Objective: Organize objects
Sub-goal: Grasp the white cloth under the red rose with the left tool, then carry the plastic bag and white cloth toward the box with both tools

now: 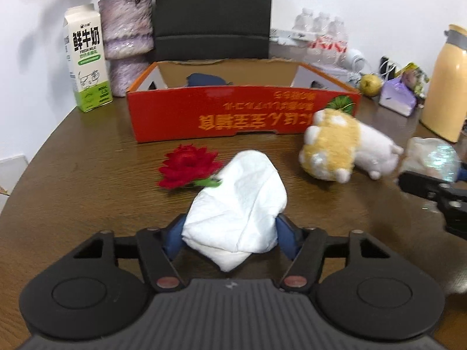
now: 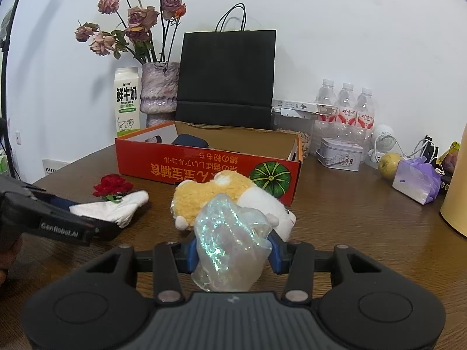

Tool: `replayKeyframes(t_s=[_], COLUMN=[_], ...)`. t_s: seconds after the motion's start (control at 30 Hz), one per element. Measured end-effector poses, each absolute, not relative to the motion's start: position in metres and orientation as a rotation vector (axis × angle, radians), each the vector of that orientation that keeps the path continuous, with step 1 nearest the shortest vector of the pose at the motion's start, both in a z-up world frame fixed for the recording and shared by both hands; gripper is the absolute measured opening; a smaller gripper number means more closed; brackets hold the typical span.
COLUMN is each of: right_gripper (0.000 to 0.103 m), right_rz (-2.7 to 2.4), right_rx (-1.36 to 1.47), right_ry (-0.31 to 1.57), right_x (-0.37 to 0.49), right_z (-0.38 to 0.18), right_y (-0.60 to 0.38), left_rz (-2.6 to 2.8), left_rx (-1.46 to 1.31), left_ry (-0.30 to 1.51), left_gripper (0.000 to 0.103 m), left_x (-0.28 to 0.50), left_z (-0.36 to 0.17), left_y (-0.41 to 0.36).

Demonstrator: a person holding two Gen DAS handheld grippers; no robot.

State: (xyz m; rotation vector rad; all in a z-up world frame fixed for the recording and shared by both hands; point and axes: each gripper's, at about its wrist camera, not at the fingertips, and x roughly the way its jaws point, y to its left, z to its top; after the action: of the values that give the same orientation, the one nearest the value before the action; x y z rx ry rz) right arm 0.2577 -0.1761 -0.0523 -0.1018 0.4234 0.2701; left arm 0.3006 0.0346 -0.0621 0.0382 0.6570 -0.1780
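Left wrist view: my left gripper [image 1: 230, 233] clamps a folded white cloth [image 1: 238, 204], its long axis pointing straight ahead at the open red cardboard box [image 1: 233, 113] across the table. My right gripper [image 2: 232, 252] clenches an iridescent plastic wad [image 2: 227, 239] just behind the plush toy [image 2: 230, 201], which lies between it and the box.

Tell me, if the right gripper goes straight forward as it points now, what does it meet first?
Probably the plush toy, lying just beyond the glittery bag that the right gripper holds; the orange box stands behind it.
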Motion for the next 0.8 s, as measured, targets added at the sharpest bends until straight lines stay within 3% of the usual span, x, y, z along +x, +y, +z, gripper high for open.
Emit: replayKeyframes(t_s=[0.2,0.8], right_gripper=[0.044,0.044], right_rz=[0.273,0.286], right_rx=[-0.101,-0.112], right_ry=[0.419,0.361], right_x=[0.257,0.244], right_z=[-0.052,-0.046], right_y=[-0.176,-0.174], left_rz=[-0.172,-0.085], left_rx=[0.057,0.021], left_ry=[0.61,0.45], left_gripper=[0.054,0.054], left_x=[0.279,0.224], left_z=[-0.058,-0.042], left_y=[0.022,0.007])
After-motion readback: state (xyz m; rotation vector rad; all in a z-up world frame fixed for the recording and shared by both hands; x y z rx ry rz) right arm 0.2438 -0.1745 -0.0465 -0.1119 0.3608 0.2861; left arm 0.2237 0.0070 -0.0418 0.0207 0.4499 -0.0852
